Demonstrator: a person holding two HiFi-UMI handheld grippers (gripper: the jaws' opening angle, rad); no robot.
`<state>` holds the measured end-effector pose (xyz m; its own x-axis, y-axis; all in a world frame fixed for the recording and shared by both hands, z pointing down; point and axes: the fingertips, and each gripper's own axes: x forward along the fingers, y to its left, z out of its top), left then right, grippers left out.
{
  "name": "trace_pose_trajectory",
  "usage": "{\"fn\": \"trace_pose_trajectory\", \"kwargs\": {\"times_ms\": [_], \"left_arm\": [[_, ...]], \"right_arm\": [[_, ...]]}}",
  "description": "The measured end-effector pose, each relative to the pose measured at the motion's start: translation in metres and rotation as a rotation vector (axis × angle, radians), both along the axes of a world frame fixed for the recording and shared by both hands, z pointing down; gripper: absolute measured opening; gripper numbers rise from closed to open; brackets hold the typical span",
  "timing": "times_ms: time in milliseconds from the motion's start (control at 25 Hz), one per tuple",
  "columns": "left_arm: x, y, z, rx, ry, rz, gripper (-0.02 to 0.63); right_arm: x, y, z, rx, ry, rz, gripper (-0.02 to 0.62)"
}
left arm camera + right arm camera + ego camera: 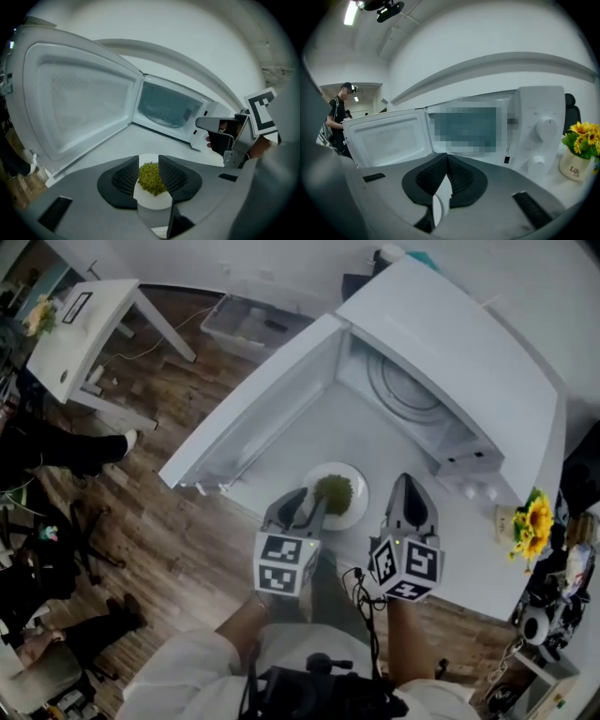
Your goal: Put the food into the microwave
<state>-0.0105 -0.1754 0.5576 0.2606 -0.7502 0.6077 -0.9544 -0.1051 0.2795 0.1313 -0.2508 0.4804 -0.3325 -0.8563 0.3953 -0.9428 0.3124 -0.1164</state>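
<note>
The left gripper (149, 160) has its jaws spread wide with nothing pressed between them. Through the gap shows the plate (152, 199) with its heap of green food (152, 178), lying flat on the bench (375, 442) just in front of the microwave (459, 352). In the head view this gripper sits at the side of the plate nearer the microwave's swung-out door (253, 418); whether a jaw already touches the rim I cannot tell. The right gripper (446, 157) has its jaws drawn together at the tips, with nothing that I can see held, and hangs in front of the microwave's knob panel, just clear of the plate

The step in hand looks to be the pickup, and the task is barely begun, since the food is still outside the microwave. To do it well, I would bring the open jaws onto the bare rim, not over the food, and bite deep enough that the plate cannot pivot. A one-sided hold on a flat plate tends to sag on the side away from the gripper, so close firmly and lift only a little before checking that it stays level. The loose heap could roll off at a tilt. Then carry it low and straight into the microwave's mouth, keeping clear of the door, and set it down in the middle of the round tray inside
</note>
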Motion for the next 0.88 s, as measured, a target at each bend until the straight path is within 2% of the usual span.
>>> {"fn": "trace_pose_trajectory", "kwargs": {"times_ms": [320, 480, 880], "left_arm": [[-0.018, 0.028, 0.050, -0.122, 0.013, -0.072, 0.127], [-0.023, 0.032, 0.069, -0.177, 0.019, -0.079, 0.127], [-0.023, 0.029, 0.089, -0.242, 0.053, -0.102, 0.127]], "right_arm": [[-0.015, 0.012, 0.031, -0.048, 0.020, -0.036, 0.021], [-0.017, 0.016, 0.039, -0.058, 0.025, -0.038, 0.021], [-0.006, 0.029, 0.046, -0.067, 0.037, -0.014, 0.021]]}}
